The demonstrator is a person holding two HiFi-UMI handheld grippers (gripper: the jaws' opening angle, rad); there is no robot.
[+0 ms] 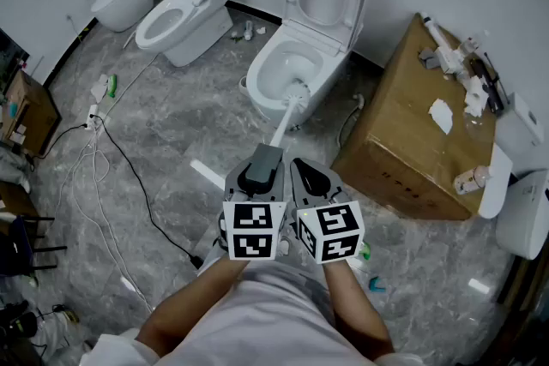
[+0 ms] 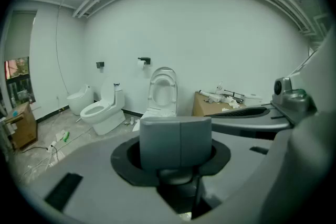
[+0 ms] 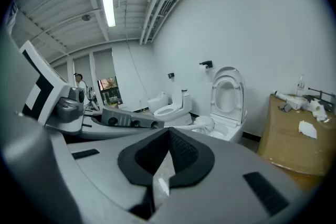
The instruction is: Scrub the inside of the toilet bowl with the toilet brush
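Marbled floor (image 1: 171, 184); head view shows toilet brush (image 1: 287, 111) in bowl (image 1: 262, 60).

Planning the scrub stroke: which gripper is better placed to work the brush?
Left. The left gripper is shut on the toilet brush, whose head sits inside the toilet bowl; the right gripper is shut, empty.
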